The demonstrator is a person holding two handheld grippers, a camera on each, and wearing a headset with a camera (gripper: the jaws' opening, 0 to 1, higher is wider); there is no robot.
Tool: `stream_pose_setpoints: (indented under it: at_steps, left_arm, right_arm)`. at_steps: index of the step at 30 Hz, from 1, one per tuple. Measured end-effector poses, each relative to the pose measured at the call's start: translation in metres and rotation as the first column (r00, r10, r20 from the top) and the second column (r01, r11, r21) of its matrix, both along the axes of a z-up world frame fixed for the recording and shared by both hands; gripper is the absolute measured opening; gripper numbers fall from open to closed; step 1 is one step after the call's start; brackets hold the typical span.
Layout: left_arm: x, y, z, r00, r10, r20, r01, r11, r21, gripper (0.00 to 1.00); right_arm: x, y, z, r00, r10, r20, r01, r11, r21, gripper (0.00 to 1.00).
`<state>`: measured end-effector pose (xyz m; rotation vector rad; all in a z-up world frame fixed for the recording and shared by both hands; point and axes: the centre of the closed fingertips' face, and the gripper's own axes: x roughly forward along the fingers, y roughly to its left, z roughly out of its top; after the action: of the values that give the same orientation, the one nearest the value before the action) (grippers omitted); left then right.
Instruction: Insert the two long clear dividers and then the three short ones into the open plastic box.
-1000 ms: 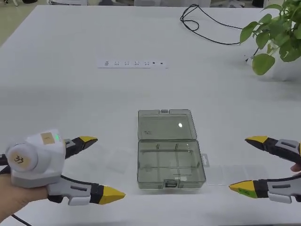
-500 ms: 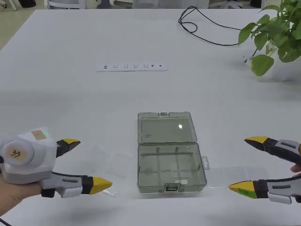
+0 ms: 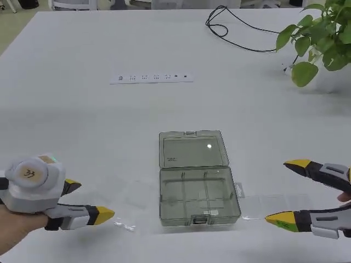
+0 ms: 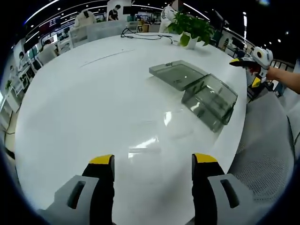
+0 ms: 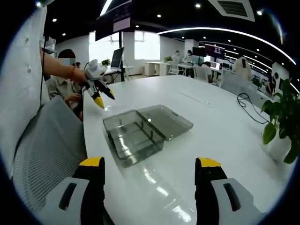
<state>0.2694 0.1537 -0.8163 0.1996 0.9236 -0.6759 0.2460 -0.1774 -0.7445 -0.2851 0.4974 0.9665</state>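
A smoky clear plastic box [image 3: 198, 198] lies open at the table's middle, its lid [image 3: 193, 149] laid flat behind it. Faint clear dividers lie flat on the table to its left [image 3: 134, 193] and right [image 3: 271, 201]. My left gripper [image 3: 88, 200] is open, low at the left, with nothing between its fingers. In the left gripper view its tips [image 4: 152, 161] point at a flat clear divider [image 4: 149, 139], with the box [image 4: 211, 99] beyond. My right gripper [image 3: 286, 192] is open beside the right-hand dividers. The right gripper view [image 5: 150, 163] looks at the box [image 5: 133, 136].
A white power strip [image 3: 151, 78] lies at mid-table. A black cable [image 3: 241, 24] and a potted plant [image 3: 321, 38] are at the far right. A mesh chair [image 5: 44, 145] and seated people are near the table's edge.
My left gripper has drawn back to the left and toward the near edge, away from the box. The right gripper has held its place, still open.
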Motion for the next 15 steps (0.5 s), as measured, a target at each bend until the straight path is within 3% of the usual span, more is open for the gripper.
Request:
stream_pose_setpoints:
  at_steps: [3,6,9,11,15]
  left_arm:
    - [0.001,0.001,-0.003,1.000,0.012,-0.010,-0.012,1.000,0.011,0.61]
    - [0.001,0.004,-0.010,1.000,0.007,-0.028,-0.006,0.999,0.053,0.57]
    - [0.002,0.004,-0.013,0.998,0.029,-0.051,-0.026,0.998,0.056,0.55]
    - [0.004,0.003,-0.014,0.998,0.029,-0.049,-0.026,0.998,0.057,0.52]
    - [0.002,0.007,-0.022,0.997,0.039,-0.074,-0.031,0.995,0.097,0.48]
  right_arm:
    - [-0.001,0.000,-0.002,1.000,-0.001,-0.004,0.001,1.000,0.003,0.80]
    - [-0.002,0.000,-0.003,1.000,-0.003,-0.006,0.003,1.000,0.006,0.79]
    - [-0.002,-0.001,-0.003,1.000,-0.009,-0.006,0.009,1.000,0.008,0.79]
    - [-0.002,-0.001,-0.004,1.000,-0.011,-0.006,0.011,1.000,0.008,0.79]
    - [-0.001,-0.003,-0.005,1.000,-0.014,-0.006,0.014,1.000,0.013,0.80]
